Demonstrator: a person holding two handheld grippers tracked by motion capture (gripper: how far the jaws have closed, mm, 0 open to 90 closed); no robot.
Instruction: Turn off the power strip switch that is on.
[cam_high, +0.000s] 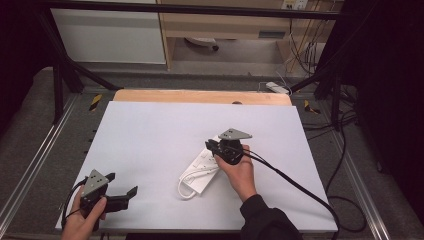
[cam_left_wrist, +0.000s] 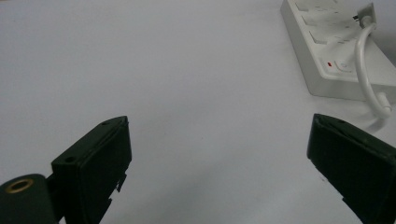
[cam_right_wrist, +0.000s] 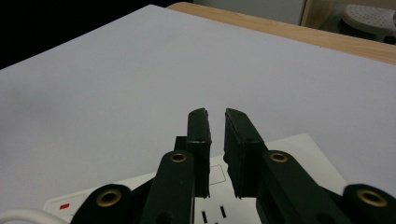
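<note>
A white power strip (cam_high: 202, 167) lies at an angle on the white sheet (cam_high: 150, 135), right of centre, with its white cord (cam_high: 187, 187) curled at its near end. My right gripper (cam_high: 212, 146) hovers over the strip's far end. In the right gripper view its jaws (cam_right_wrist: 215, 114) stand nearly together with a thin slit and nothing between them, just above the strip's sockets (cam_right_wrist: 299, 149). My left gripper (cam_high: 122, 183) rests near the front left of the sheet, wide open and empty (cam_left_wrist: 219, 140). It faces the strip (cam_left_wrist: 336, 60) and cord (cam_left_wrist: 366, 70), well short of them.
A wooden board edge (cam_high: 200, 96) shows behind the sheet. Black frame posts (cam_high: 57, 85) stand at the far corners. Cables (cam_high: 345, 200) trail on the floor at the right, and a white adapter (cam_high: 276, 87) lies beyond the table.
</note>
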